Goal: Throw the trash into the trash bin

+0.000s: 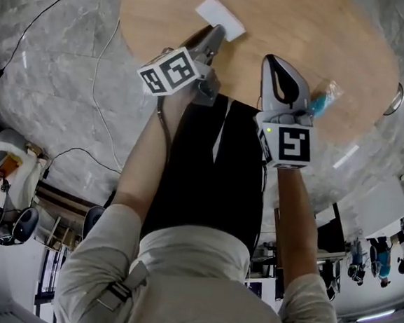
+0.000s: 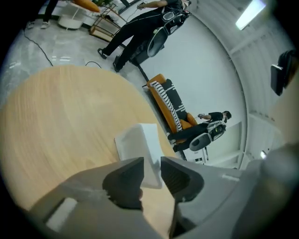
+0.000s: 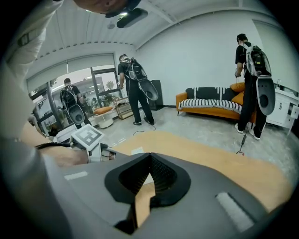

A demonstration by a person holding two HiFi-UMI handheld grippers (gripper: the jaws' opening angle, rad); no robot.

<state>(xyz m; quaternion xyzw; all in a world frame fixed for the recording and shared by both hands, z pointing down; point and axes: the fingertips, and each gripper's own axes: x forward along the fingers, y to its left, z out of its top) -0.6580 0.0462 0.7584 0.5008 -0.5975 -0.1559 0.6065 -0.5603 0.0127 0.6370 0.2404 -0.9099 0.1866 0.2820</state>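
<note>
A white folded paper (image 1: 220, 18) lies on the round wooden table (image 1: 305, 26), toward its far side. My left gripper (image 1: 218, 34) reaches over the table edge with its tips right at the paper's near end. In the left gripper view its jaws (image 2: 152, 161) stand a little apart, open, and the paper (image 2: 138, 142) shows through the gap, lying flat on the wood. My right gripper (image 1: 272, 61) rests at the table's near edge, shut and empty (image 3: 149, 156). A clear crumpled wrapper with a blue piece (image 1: 323, 99) lies just right of it.
A dark round rim (image 1: 395, 99) shows by the table's right edge. Cables (image 1: 104, 78) run over the marble floor on the left. An orange striped sofa (image 3: 212, 100) and several standing people with backpacks (image 3: 135, 84) are beyond the table.
</note>
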